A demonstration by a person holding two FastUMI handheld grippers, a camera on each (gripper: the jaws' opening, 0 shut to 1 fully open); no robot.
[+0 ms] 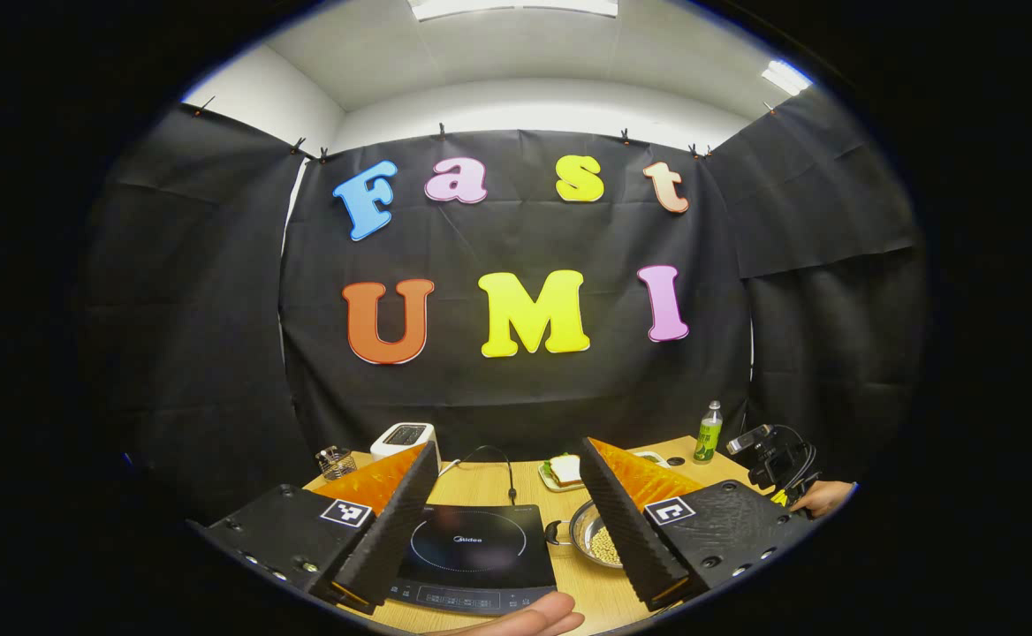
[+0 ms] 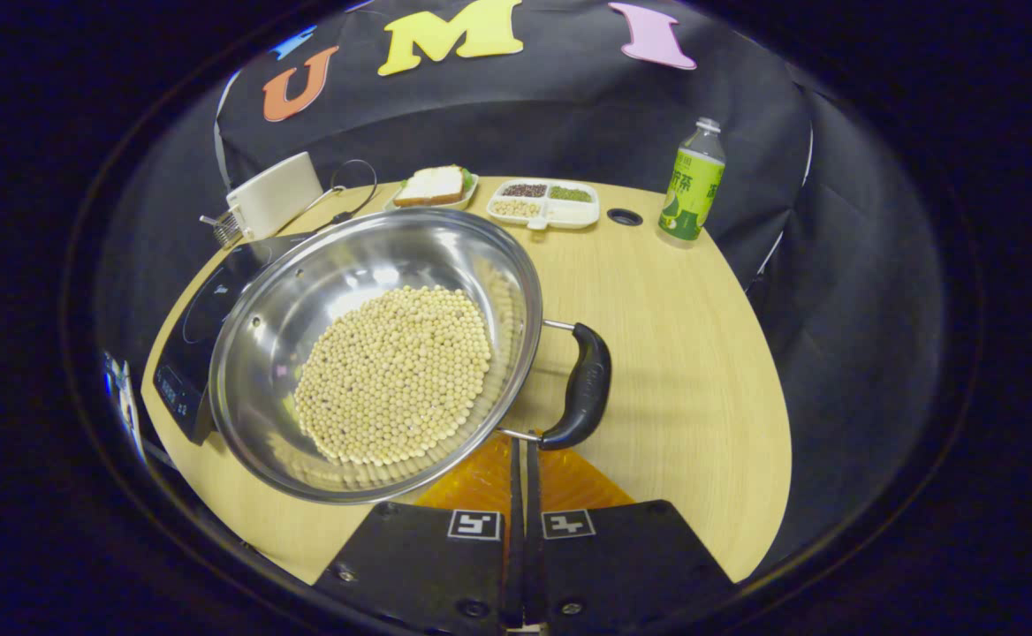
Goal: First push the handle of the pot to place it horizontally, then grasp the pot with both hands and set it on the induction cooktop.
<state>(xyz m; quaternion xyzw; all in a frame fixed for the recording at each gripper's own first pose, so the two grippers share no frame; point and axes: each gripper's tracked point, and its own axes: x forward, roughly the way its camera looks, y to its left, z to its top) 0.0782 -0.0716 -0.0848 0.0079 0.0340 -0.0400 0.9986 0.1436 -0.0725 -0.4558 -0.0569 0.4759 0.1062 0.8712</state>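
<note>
Right gripper view puts your right gripper (image 2: 520,459) low at the near edge of the wooden table (image 2: 684,353), its 2 fingers pressed together with nothing between them, their tips just below the pot's black side handle (image 2: 582,389). That handle lies flat, jutting out from the rim on 2 metal rods. The pot (image 2: 375,353) is a shiny steel pan holding a bed of pale beans (image 2: 392,371); it stands on the table with its far-left rim overlapping the edge of the black induction cooktop (image 2: 193,344). Behind it you can see a white toaster (image 2: 273,194), a sandwich on a plate (image 2: 432,185), a divided tray of grains (image 2: 542,203) and a green-labelled bottle (image 2: 691,181).

Left gripper view shows your left gripper (image 1: 507,521) held up off the table, fingers spread wide apart and empty. Between them sits the cooktop, bare on top, with the pot just to its right, partly hidden by the right-hand finger. A fingertip (image 1: 525,617) shows at the bottom edge, and a hand (image 1: 821,496) holding a dark device shows at far right.
</note>
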